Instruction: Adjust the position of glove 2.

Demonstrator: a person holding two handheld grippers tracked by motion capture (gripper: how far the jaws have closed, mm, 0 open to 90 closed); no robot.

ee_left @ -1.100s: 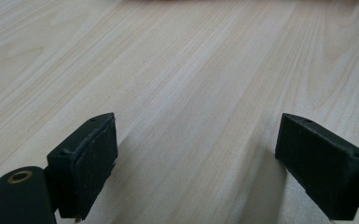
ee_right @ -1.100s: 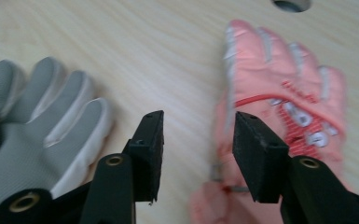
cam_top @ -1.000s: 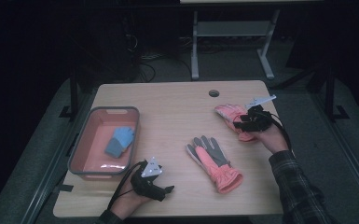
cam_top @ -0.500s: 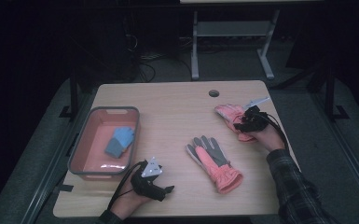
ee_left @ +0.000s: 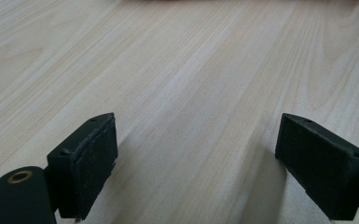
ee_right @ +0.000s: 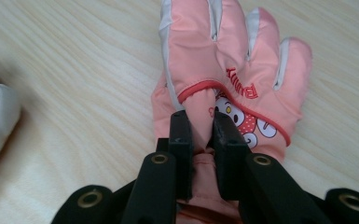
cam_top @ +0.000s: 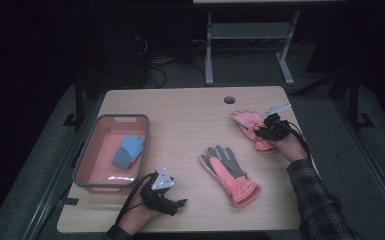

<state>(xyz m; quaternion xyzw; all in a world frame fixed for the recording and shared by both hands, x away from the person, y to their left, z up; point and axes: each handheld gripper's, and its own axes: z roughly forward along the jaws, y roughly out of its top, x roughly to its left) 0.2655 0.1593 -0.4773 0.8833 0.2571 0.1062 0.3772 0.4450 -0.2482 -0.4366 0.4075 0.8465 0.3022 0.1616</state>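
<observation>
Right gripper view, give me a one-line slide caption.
Right claw pinches a fold of the pink glove lying on the wooden table.

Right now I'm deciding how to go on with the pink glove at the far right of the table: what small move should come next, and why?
Probably lift it a little. The right gripper has just been closing, and its jaws now pinch a fold of the pink glove, which lies flat on the table. The tray at the left seems a likely goal. The left gripper rests open over bare wood.
</observation>
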